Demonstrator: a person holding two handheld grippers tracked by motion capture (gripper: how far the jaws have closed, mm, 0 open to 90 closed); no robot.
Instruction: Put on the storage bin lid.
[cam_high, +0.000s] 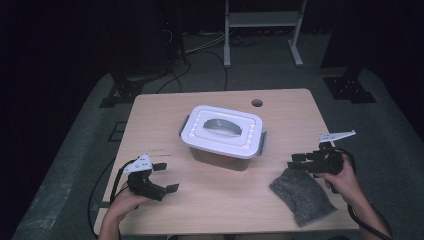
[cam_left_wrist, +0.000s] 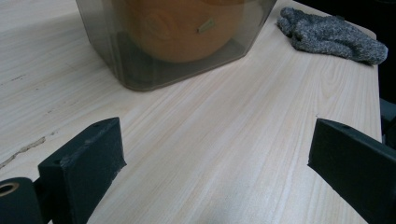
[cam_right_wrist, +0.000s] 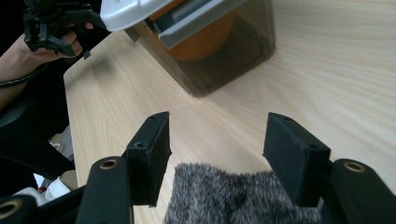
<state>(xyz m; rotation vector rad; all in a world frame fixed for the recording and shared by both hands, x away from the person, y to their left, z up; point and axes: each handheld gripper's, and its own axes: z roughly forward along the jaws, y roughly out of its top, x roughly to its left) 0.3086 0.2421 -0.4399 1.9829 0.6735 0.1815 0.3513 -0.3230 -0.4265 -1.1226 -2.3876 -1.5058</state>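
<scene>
A smoky plastic box (cam_high: 222, 150) with a white lid (cam_high: 222, 129) and grey side latches stands mid-table; something orange (cam_left_wrist: 182, 32) shows through its wall. A grey knitted cloth (cam_high: 301, 196) lies flat at the front right. My right gripper (cam_high: 296, 161) hovers just over the cloth's upper edge, open, with the cloth's fuzzy edge (cam_right_wrist: 233, 196) low between its jaws and untouched by the pads. My left gripper (cam_high: 166, 177) rests at the front left, open wide, with bare tabletop between its jaws (cam_left_wrist: 215, 158) and the box beyond.
The wooden table (cam_high: 165, 110) has a round cable hole (cam_high: 257, 103) near its far edge. Cables trail from both grippers off the front. A white metal frame (cam_high: 262, 30) and dark stands sit on the floor behind the table.
</scene>
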